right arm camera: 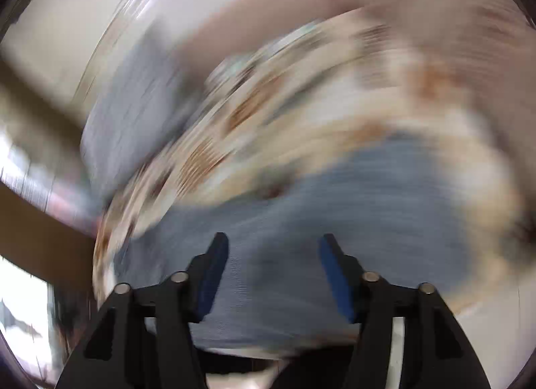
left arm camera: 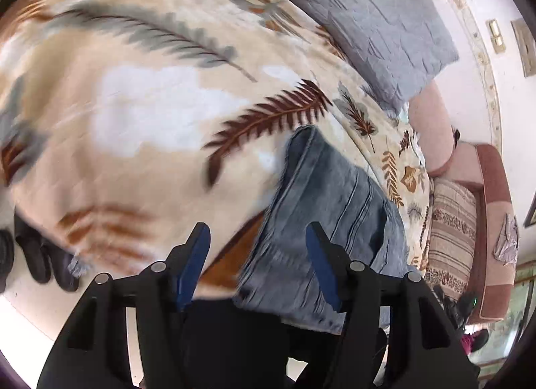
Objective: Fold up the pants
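**Left wrist view: folded jeans lie on the leaf-print blanket, both grippers open above them**

From the left wrist camera, the left gripper [left arm camera: 258, 231] hangs over the near edge of a bed, its blue-padded fingers [left arm camera: 197, 255] spread apart with nothing pinched between them. The pants [left arm camera: 321, 221], faded blue denim, lie folded into a narrow stack on a cream blanket [left arm camera: 134, 104] printed with brown and grey leaves. The stack sits near the blanket's front edge, running away from the gripper; the right-hand finger shows against the denim. A grey quilted pillow [left arm camera: 378, 20] rests farther back on the bed, and a striped cushion [left arm camera: 452, 228] stands off to the right, beside the bed.

The right wrist camera is heavily smeared. Even so, the right gripper [right arm camera: 273, 245] shows its fingers apart, with a blue blur of denim [right arm camera: 301, 221] spread beneath and beyond them. Whether the pads touch the cloth I cannot tell.
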